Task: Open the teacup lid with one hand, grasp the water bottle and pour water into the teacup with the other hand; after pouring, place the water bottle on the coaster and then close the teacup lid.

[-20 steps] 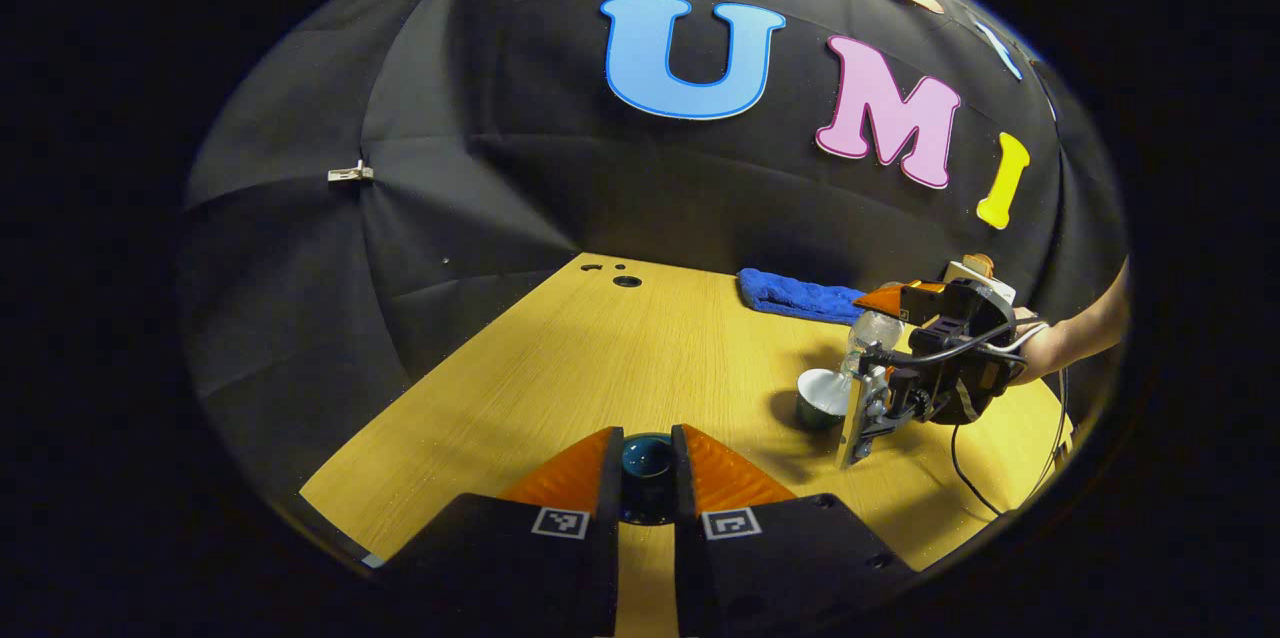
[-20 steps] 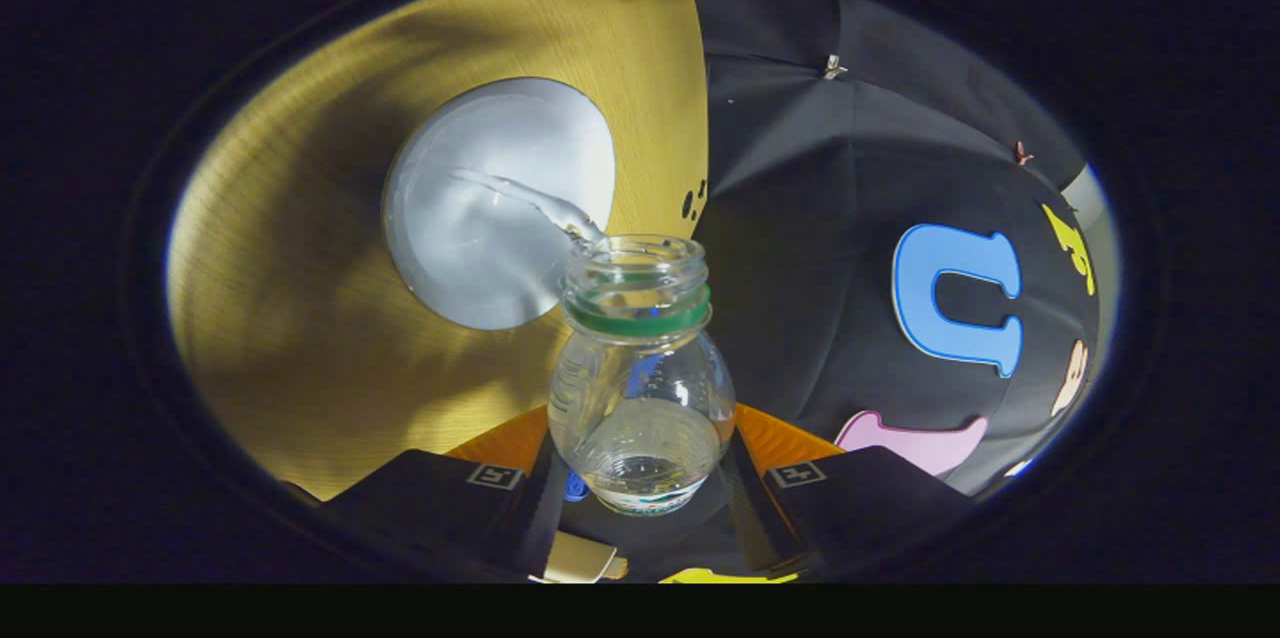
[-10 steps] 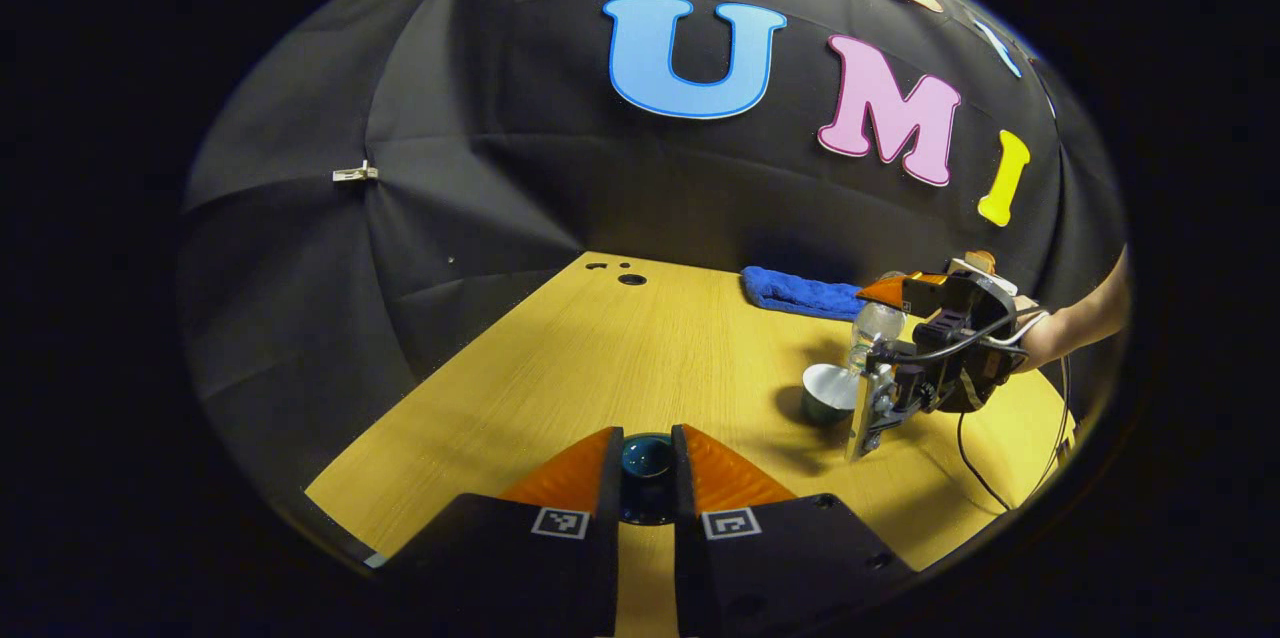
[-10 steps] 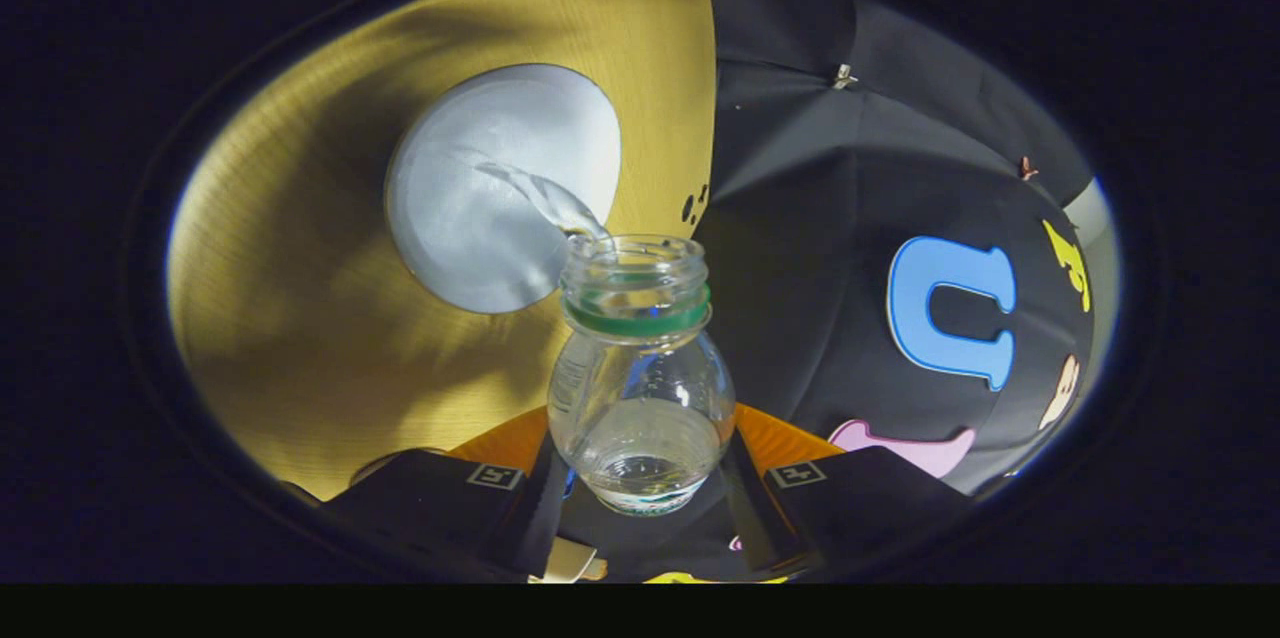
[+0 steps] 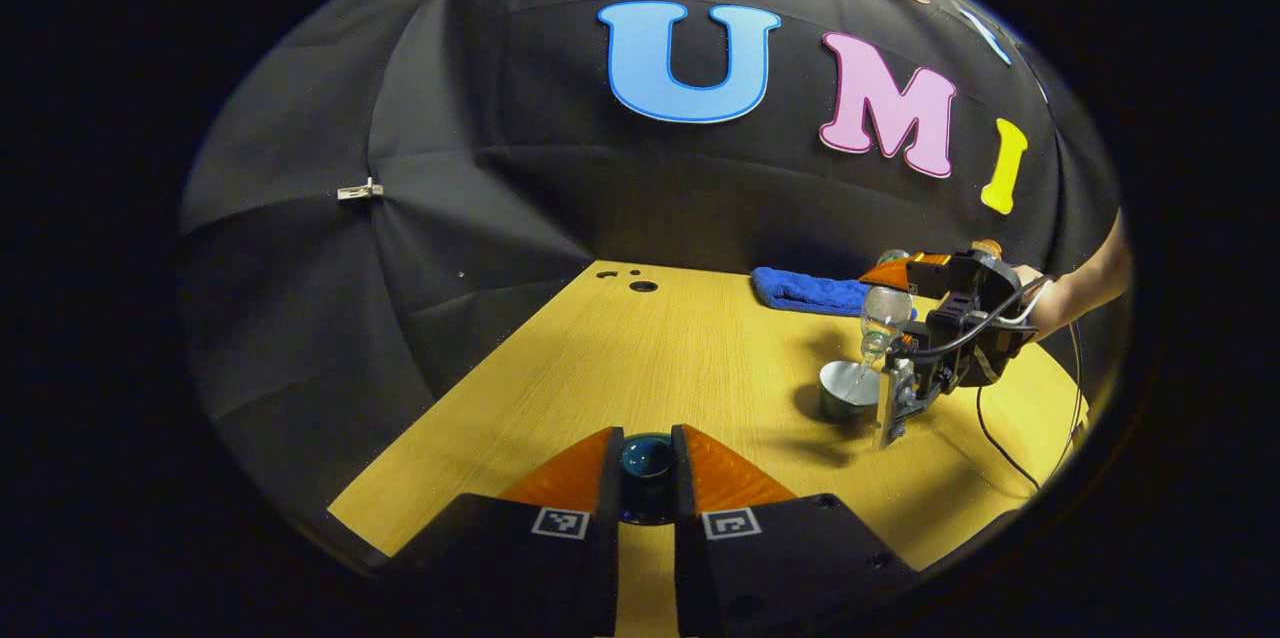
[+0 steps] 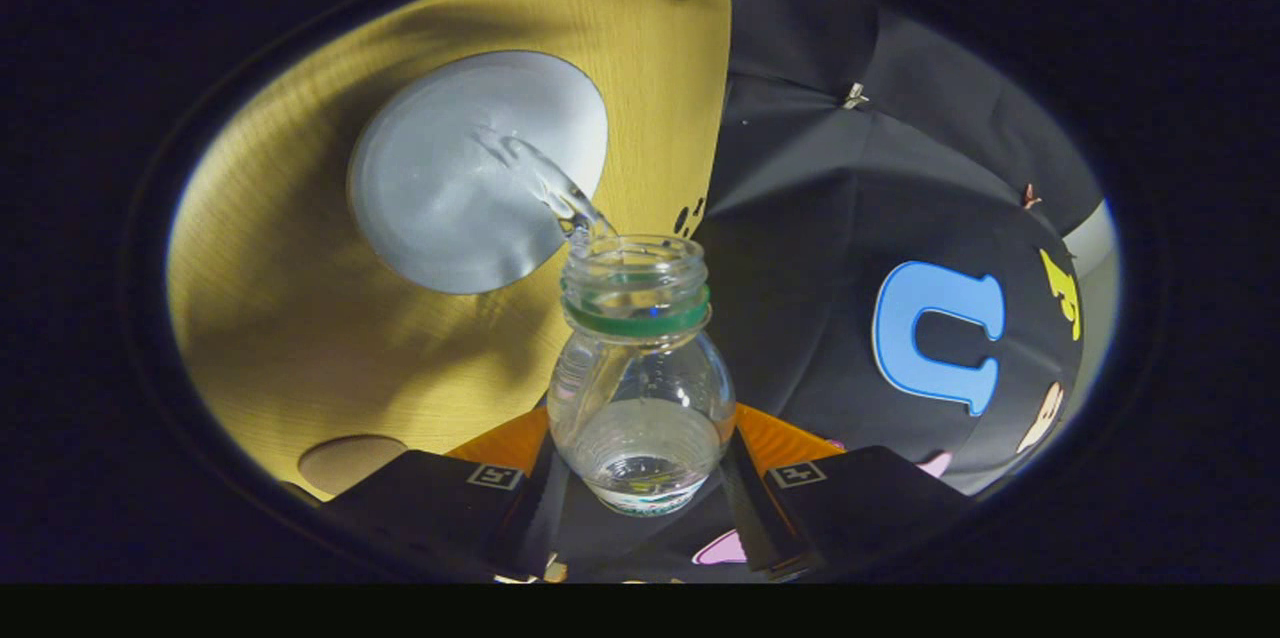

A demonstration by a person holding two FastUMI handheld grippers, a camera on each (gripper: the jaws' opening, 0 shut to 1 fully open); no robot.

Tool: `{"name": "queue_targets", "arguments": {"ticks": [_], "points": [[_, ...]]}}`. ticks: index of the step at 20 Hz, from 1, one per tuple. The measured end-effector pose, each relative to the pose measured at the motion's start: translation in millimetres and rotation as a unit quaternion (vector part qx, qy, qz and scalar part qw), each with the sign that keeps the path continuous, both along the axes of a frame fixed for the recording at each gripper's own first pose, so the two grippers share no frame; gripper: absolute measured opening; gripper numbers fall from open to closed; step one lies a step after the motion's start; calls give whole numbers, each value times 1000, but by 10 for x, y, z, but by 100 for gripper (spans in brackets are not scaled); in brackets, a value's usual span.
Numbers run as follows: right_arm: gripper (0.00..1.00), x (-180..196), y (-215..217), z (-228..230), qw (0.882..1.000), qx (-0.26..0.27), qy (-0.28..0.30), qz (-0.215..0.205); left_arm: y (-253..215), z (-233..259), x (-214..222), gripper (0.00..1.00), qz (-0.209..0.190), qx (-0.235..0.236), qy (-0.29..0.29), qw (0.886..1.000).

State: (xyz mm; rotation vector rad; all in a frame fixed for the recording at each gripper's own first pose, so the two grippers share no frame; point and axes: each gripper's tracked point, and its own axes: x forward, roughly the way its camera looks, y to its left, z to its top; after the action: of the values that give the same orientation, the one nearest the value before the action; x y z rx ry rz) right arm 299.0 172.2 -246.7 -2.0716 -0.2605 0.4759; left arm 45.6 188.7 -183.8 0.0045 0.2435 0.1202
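Observation:
My left gripper (image 5: 646,478) is shut on the dark teal teacup lid (image 5: 647,458), held above the near part of the wooden table (image 5: 640,358). At the right of the left gripper view the open teacup (image 5: 846,388) stands on the table, and the right gripper (image 5: 895,280) tilts the clear water bottle (image 5: 883,313) over it. In the right gripper view my right gripper (image 6: 640,478) is shut on the water bottle (image 6: 640,368), whose open mouth points at the teacup (image 6: 470,178). A stream of water runs from the mouth into the white inside of the cup. The round brown coaster (image 6: 350,461) lies at lower left.
A folded blue towel (image 5: 805,290) lies at the back of the table by the black cloth wall. Small round holes (image 5: 640,285) are in the tabletop's far corner. A person's forearm (image 5: 1085,283) and a cable (image 5: 1000,438) reach in from the right.
The right gripper has tipped the bottle further and drifted a little right and up; the cup sits lower left in its view and the coaster has come into sight. The left gripper keeps the lid still.

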Motion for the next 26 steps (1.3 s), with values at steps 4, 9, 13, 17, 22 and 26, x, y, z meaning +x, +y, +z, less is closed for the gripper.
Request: {"name": "queue_targets", "arguments": {"ticks": [4,9,13,17,22,26], "points": [[74,20,19,23,1000,-12,-6,13,-8,-24,-18,27,0,0,2,1000],[74,57,33,72,999,-27,-14,30,3,-17,-16,27,3,1,1,1000],[73,82,58,143,999,-33,-24,35,6,10,-16,27,6,2,-1,1000],[73,84,77,202,998,-41,-34,45,-7,22,-29,27,5,2,-3,1000],[73,72,112,238,996,-52,-38,56,-41,35,-55,27,4,5,-4,1000],[73,59,134,309,995,-59,-43,63,-79,72,-62,27,3,7,-8,1000]]}}
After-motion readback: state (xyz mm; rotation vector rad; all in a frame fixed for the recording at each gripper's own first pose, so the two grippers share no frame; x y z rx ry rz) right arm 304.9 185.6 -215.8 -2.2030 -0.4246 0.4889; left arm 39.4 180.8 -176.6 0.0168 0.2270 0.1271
